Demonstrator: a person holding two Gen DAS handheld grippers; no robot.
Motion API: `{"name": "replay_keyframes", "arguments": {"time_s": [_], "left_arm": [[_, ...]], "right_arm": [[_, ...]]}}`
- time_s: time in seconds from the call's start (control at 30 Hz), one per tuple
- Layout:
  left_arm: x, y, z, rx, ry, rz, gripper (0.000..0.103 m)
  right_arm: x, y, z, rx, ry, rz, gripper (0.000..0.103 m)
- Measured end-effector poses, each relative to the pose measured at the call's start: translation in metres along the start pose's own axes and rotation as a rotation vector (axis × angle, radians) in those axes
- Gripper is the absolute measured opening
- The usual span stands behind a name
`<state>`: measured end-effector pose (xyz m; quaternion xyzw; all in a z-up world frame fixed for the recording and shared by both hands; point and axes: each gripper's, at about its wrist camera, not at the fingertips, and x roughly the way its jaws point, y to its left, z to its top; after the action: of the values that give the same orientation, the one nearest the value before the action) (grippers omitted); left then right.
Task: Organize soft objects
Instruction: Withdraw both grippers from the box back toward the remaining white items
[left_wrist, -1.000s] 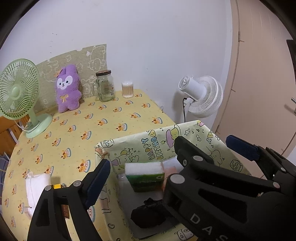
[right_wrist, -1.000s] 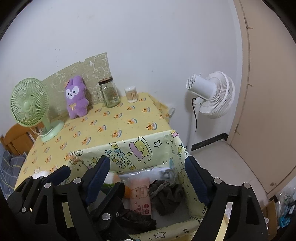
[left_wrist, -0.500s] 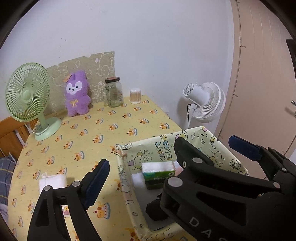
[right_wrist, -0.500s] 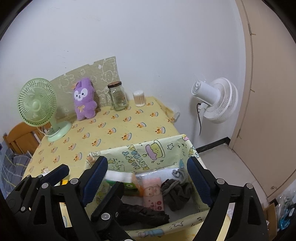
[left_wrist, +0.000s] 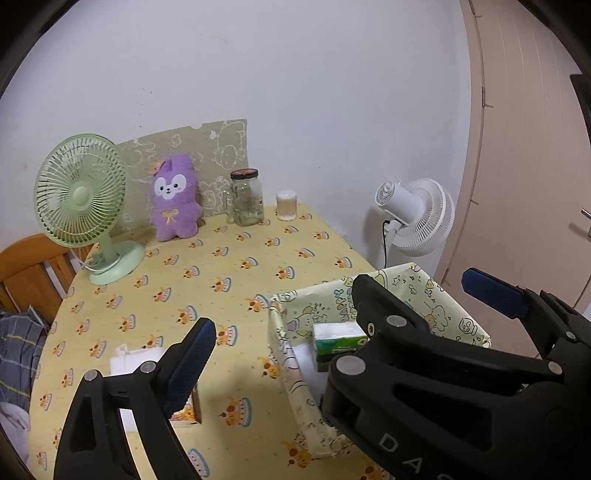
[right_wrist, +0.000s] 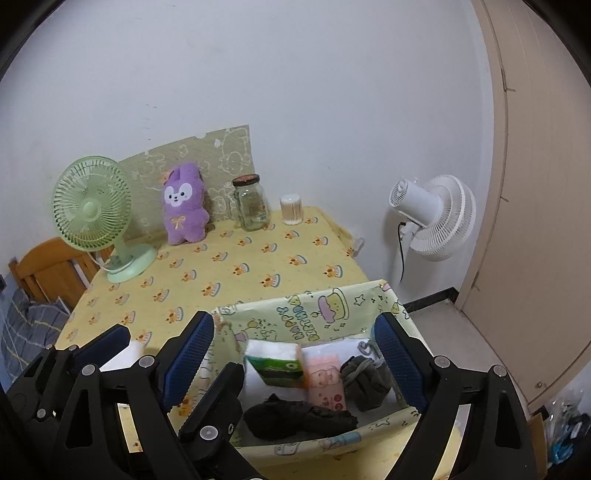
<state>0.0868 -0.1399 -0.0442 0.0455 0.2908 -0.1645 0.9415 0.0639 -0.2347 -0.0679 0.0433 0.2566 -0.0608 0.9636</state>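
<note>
A yellow cartoon-print storage box (right_wrist: 314, 317) stands at the table's near right corner. In it lie a green tissue pack (right_wrist: 275, 362), a pink pack (right_wrist: 325, 382), a grey sock bundle (right_wrist: 365, 378) and a black cloth (right_wrist: 295, 417). My right gripper (right_wrist: 291, 363) is open and empty above the box. My left gripper (left_wrist: 351, 332) is open and empty, its left finger over the table, its right finger past the box (left_wrist: 436, 295). A purple plush toy (left_wrist: 173, 197) leans on the wall at the back. A white folded cloth (left_wrist: 127, 360) and a small box (left_wrist: 188, 408) lie under the left finger.
A green desk fan (left_wrist: 79, 195) stands at the back left, a glass jar (left_wrist: 245, 197) and a cotton-swab tub (left_wrist: 286, 205) at the back. A white floor fan (left_wrist: 413, 216) and a door stand to the right. A wooden chair (left_wrist: 29, 266) is at the left.
Both grippers have pulled up and back from the box, so more of the table shows. Both stay open and empty. The box contents have not moved.
</note>
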Motion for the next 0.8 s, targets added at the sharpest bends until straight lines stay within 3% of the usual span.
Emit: {"name": "replay_keyframes", "arguments": {"time_s": [0.4,0.8], "left_arm": [[-0.023,0.028,0.000,-0.034,-0.034,0.025,0.094],[-0.043,0.058,-0.008,-0.052,-0.063,0.065,0.095]], "right_arm": [[-0.018,0.032,0.006,-0.039,-0.027,0.019,0.091],[-0.028,0.068,0.003,-0.062,-0.052,0.046,0.100]]}}
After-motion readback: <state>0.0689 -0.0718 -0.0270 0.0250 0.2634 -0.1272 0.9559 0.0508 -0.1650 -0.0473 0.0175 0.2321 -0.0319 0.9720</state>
